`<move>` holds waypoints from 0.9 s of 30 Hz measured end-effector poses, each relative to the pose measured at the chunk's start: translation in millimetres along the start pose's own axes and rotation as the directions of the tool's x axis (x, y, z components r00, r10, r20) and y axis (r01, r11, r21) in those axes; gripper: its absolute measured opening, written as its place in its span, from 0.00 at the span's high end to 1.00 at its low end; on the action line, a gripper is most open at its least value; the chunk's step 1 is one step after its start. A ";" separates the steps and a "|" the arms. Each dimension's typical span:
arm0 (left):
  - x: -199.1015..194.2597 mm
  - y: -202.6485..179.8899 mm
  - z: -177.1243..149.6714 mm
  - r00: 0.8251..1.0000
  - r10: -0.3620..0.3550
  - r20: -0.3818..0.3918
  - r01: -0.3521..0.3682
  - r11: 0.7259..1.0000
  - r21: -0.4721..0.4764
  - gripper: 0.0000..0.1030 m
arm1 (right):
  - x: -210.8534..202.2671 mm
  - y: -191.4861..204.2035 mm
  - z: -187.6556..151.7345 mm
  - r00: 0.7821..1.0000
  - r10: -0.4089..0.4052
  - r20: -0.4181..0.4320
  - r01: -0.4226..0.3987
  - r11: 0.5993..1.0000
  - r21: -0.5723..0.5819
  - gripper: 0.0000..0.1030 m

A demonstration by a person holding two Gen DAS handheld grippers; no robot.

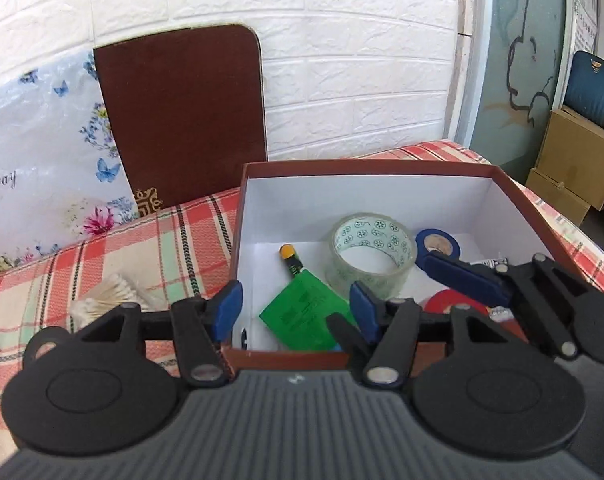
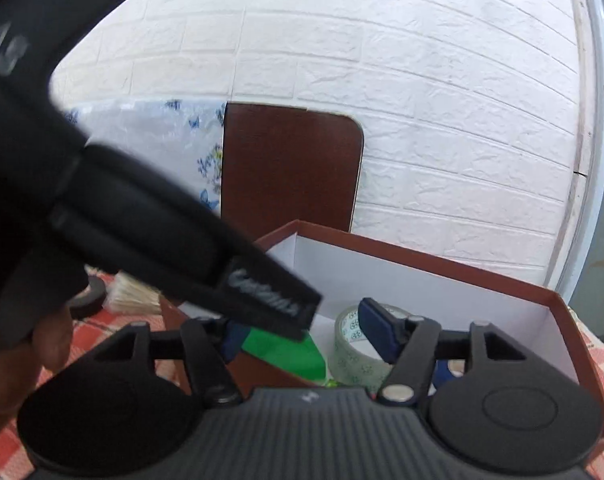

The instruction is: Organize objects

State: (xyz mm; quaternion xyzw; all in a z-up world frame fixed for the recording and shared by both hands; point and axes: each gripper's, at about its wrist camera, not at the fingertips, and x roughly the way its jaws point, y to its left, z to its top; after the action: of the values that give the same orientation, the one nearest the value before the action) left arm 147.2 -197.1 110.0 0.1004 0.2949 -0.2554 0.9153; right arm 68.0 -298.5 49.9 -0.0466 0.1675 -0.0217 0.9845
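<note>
A brown box [image 1: 358, 168] with white inside stands on the plaid cloth. In it lie a clear tape roll [image 1: 372, 252], a blue tape roll [image 1: 438, 242], a red tape roll [image 1: 454, 304], a green card [image 1: 306, 314] and a small orange-tipped pen [image 1: 289, 258]. My left gripper [image 1: 295, 308] is open over the box's near left corner, empty. My right gripper [image 2: 306, 334] is open above the box [image 2: 422, 260], over the green card [image 2: 289, 350] and clear tape [image 2: 352, 348]; it also shows in the left wrist view [image 1: 462, 276]. The left gripper's body crosses the right wrist view.
A bundle of cotton swabs [image 1: 109, 296] lies on the cloth left of the box. A black tape roll [image 2: 86, 294] lies further left. A brown board [image 1: 181, 112] and a floral bag [image 1: 41, 160] lean on the white brick wall. Cardboard boxes [image 1: 574, 160] stand at right.
</note>
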 end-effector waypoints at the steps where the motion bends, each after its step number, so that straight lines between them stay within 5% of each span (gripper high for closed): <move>1: -5.7 -1.4 -2.3 1.000 0.005 0.006 -0.005 1.000 0.002 0.39 | -6.6 -0.2 -3.0 1.000 -0.001 0.006 0.001 1.000 0.008 0.36; 14: -53.3 10.0 -34.5 0.994 0.103 -0.038 -0.105 0.994 -0.038 0.38 | -79.1 -7.3 -34.7 0.995 -0.007 -0.096 0.024 0.984 0.176 0.35; 27: -64.4 36.1 -76.7 0.982 0.154 -0.106 -0.163 0.983 -0.088 0.37 | -75.4 -28.8 -21.9 0.986 0.069 -0.151 -0.001 0.912 0.411 0.32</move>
State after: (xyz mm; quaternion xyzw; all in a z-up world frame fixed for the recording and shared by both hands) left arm 83.9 -114.5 87.5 0.0916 0.3428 -0.1617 0.9208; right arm -11.2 -324.7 57.0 0.1654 0.2396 -0.0422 0.9557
